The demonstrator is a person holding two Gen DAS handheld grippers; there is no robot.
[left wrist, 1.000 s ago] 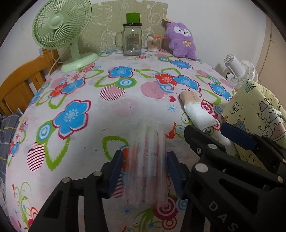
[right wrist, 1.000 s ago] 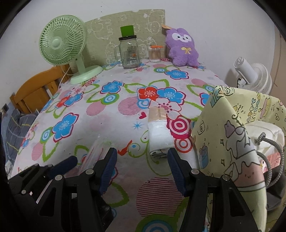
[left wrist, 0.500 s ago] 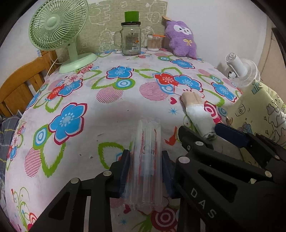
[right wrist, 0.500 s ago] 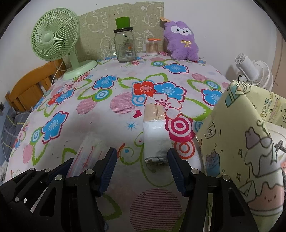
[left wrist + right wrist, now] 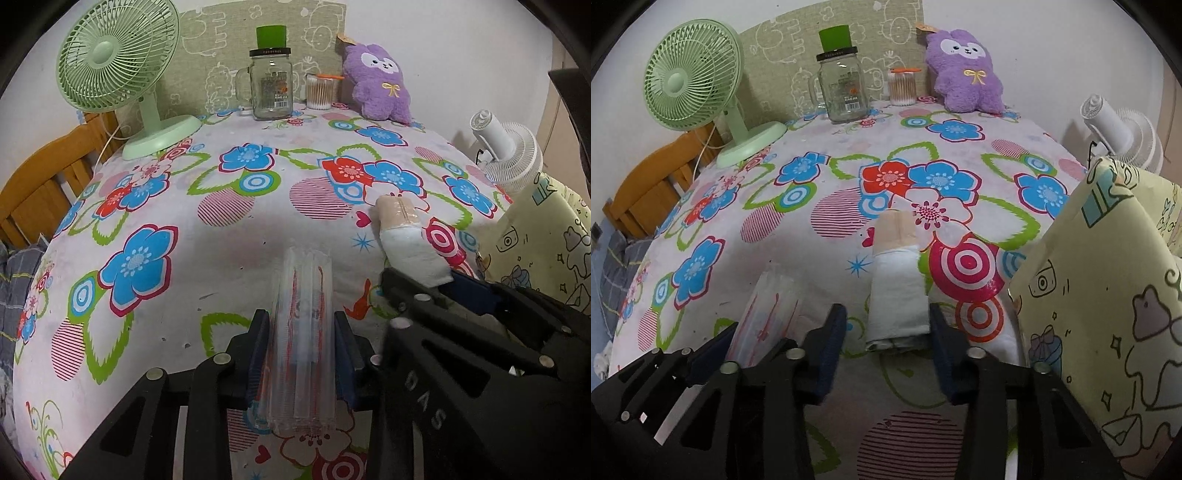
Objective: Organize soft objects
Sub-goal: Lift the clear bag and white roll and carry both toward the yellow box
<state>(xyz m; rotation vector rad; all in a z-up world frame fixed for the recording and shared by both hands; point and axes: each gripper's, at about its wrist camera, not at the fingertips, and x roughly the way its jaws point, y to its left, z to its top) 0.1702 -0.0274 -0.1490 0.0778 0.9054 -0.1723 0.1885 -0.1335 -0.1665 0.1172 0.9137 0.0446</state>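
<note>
Presently on the flowered tablecloth (image 5: pixel 229 258):

- Left gripper (image 5: pixel 301 354): clenched on a clear plastic packet (image 5: pixel 301 332) with red print, the blue pads pressing both long sides; the packet lies lengthwise between them, near the table's front edge.
- Right gripper (image 5: pixel 888 347): jaws closing around a rolled white cloth bundle (image 5: pixel 895 295) with a tan band at its far end. The right pad sits against the bundle's side; a gap shows between the left pad and the bundle. The bundle lies flat, just right of the clear packet and just left of the bag.
- Pale yellow cartoon-print bag (image 5: pixel 1108 295): stands at the table's right edge.
- Purple plush toy (image 5: pixel 964 70): upright at the far edge, against the wall.
- Glass jar mug (image 5: pixel 842 88), green-capped, and cotton swab tub (image 5: pixel 902 88): far edge, left of the plush.
- Green desk fan (image 5: pixel 114 55): far left corner.
- White fan (image 5: pixel 509 155): beyond the right edge.
- Wooden chair (image 5: pixel 40 177): left, behind the table.
</note>
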